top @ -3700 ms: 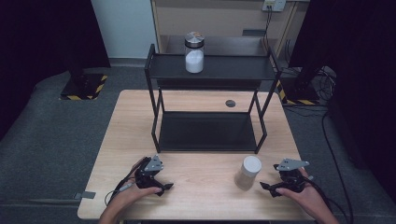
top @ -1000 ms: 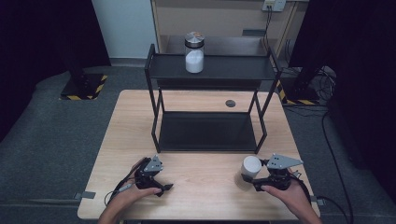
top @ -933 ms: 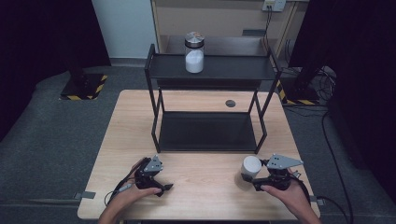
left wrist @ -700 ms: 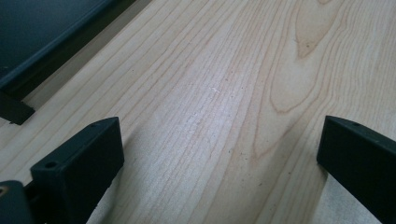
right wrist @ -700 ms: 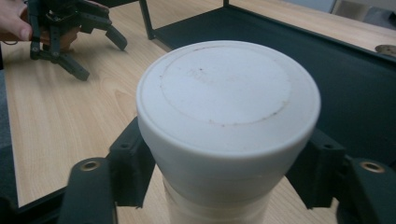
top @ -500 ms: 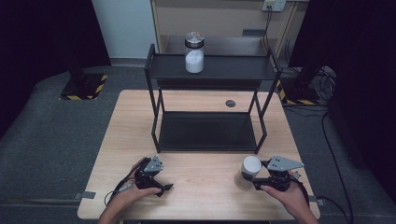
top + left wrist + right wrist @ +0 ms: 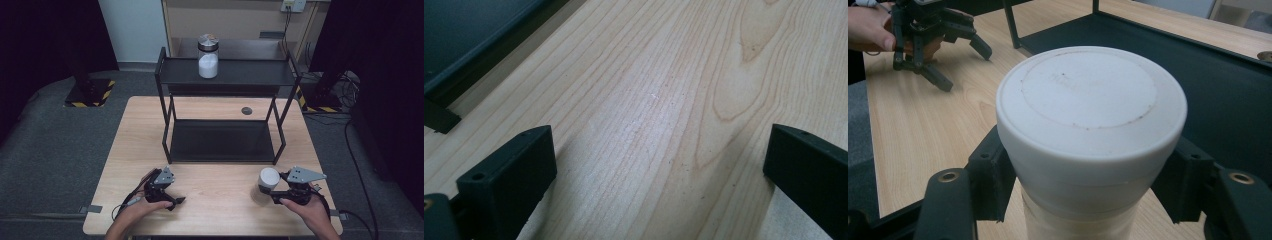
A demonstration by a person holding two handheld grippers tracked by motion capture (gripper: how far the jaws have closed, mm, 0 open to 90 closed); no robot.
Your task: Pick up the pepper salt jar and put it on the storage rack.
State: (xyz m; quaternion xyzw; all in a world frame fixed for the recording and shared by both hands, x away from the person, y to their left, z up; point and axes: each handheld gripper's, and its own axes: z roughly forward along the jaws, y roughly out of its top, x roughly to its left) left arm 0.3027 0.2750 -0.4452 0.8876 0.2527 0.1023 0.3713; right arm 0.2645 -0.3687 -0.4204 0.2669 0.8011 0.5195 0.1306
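Observation:
A white-lidded jar is near the table's front right, and my right gripper is shut on it. In the right gripper view the two black jaws press on the jar just under its lid, one on each side. My left gripper rests open on the wood at the front left with nothing between its fingers. It is also seen far off in the right gripper view, the left gripper held by a hand.
A black two-level rack stands mid-table. On its top shelf is a glass jar of white powder with a metal lid. A small dark disc lies on the wood behind the rack. Bare wood lies between the grippers.
My right gripper has come in from the right and shut on the white-lidded jar. Over the last second nothing visibly moves. The left gripper has stayed put.

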